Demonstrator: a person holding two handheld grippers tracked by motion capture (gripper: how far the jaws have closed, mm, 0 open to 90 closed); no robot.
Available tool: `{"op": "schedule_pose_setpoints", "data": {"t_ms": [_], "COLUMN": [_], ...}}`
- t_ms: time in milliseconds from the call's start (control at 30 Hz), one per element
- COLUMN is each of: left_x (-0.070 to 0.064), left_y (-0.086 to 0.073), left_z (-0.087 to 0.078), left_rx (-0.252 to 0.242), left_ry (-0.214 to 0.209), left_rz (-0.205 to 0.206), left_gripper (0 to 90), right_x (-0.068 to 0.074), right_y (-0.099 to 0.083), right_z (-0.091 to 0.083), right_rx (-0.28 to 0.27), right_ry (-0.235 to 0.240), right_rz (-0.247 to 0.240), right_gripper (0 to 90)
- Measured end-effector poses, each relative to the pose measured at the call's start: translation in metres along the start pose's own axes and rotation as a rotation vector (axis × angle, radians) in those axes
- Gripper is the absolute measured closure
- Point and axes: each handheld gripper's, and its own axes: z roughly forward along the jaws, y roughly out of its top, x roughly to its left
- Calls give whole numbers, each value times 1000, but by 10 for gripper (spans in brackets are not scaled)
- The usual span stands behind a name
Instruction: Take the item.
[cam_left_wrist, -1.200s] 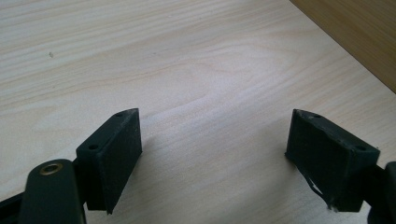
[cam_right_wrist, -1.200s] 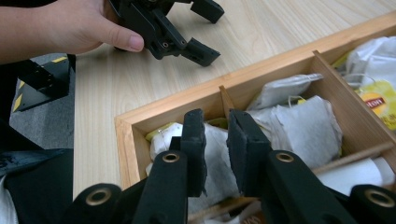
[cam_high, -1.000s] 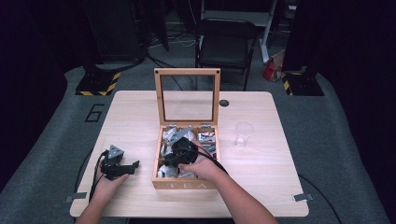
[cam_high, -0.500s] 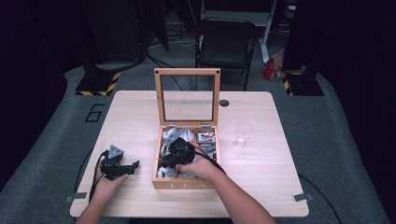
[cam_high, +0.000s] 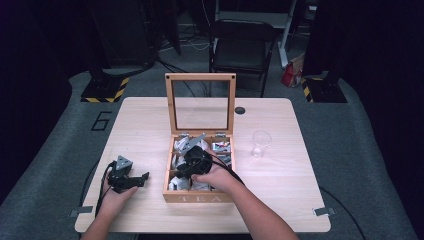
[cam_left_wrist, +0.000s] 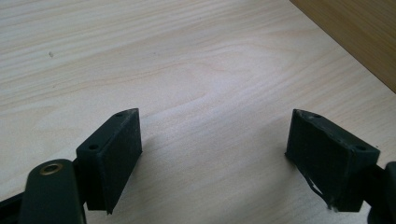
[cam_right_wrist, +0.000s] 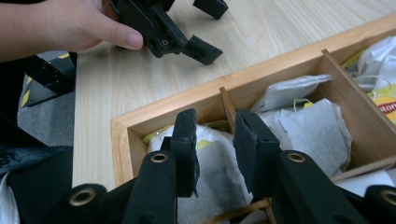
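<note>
Because the tea bag (cam_right_wrist: 215, 163) lies in the near-left compartment of the wooden tea box (cam_high: 200, 197), the right gripper (cam_right_wrist: 215, 133) has been brought low over that corner, its jaws narrowed to a slim gap just above the white paper and beside the thin divider. Whether anything is pinched yet cannot be told; the gap looks empty. The angle suggests a reach straight down into the compartment, so the bag can be lifted clear of the walls. More bags (cam_right_wrist: 303, 126) fill the neighbouring compartments. The glass lid (cam_high: 200, 102) stands upright at the back, keeping the box open. The left gripper (cam_left_wrist: 212, 140) rests on the bare table (cam_high: 145, 125) just left of the box, jaws spread wide, holding nothing. An empty glass (cam_high: 261, 143) stands to the right of the box, probably where the bag is meant to go.
</note>
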Motion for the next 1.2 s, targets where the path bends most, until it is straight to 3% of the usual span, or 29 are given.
{"op": "schedule_pose_setpoints", "data": {"t_ms": [433, 733, 933, 1133, 1200], "left_x": [0, 0, 0, 0, 0], "left_y": [0, 0, 0, 0, 0], "left_z": [0, 0, 0, 0, 0], "left_rx": [2, 0, 3, 0, 0], "left_ry": [-1, 0, -1, -1, 0], "left_rz": [0, -1, -2, -4, 1], "left_gripper": [179, 179, 179, 179, 179], "right_x": [2, 0, -1, 0, 0], "right_y": [6, 4, -2, -5, -7], "right_z": [13, 12, 5, 1, 0], "right_rx": [2, 48, 58, 71, 74], "right_ry": [20, 18, 26, 15, 9], "right_rz": [-18, -33, -11, -24, -31], "right_gripper": [672, 661, 663, 725, 797]}}
